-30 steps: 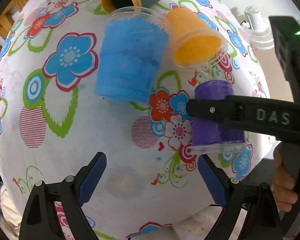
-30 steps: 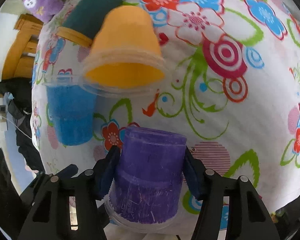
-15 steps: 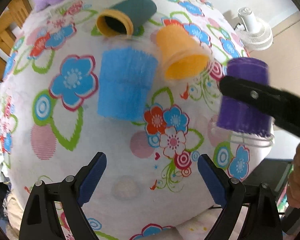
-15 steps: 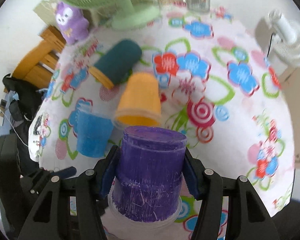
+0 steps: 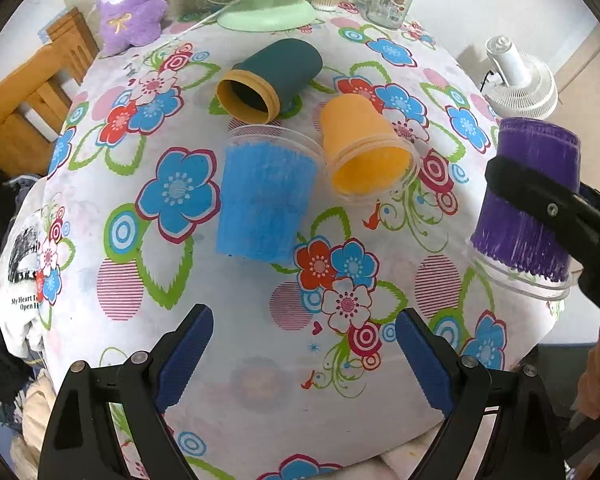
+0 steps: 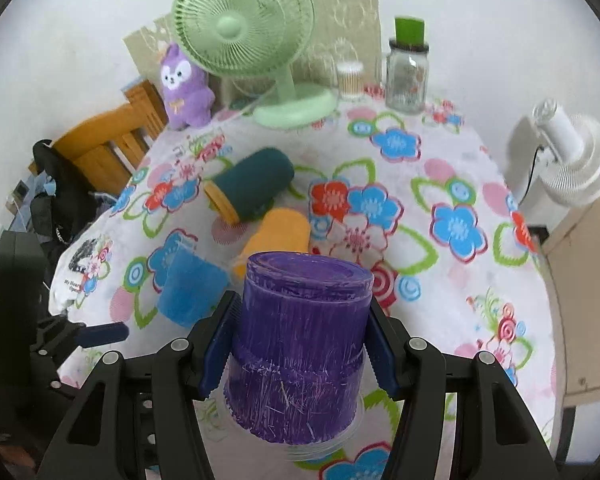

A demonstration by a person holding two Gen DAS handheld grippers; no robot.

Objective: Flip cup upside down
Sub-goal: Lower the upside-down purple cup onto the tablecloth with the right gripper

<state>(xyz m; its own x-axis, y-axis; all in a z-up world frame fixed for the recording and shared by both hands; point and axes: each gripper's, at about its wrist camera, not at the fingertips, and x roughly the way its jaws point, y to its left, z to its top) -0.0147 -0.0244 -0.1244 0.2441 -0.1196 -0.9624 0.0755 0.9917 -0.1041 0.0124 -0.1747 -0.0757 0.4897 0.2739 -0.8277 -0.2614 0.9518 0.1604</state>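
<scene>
My right gripper (image 6: 300, 344) is clamped on the purple cup (image 6: 300, 344), held base-up between its fingers, off the flowered table (image 5: 204, 296). My left gripper (image 5: 304, 356) hovers with fingers apart, nothing between them.

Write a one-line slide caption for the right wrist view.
Right tool grips the purple cup base-up above the floral tablecloth, with blue, orange and teal cups behind.

Both views are bright with soft, even daylight. The floral tablecloth (image 5: 180, 128) shows only faint shadows under the cups. Strong fisheye distortion bulges the table into a dome, and black corners ring each frame. The purple cup (image 6: 300, 344) looks sharp; the blue cup (image 6: 190, 294) appears slightly blurred.
</scene>
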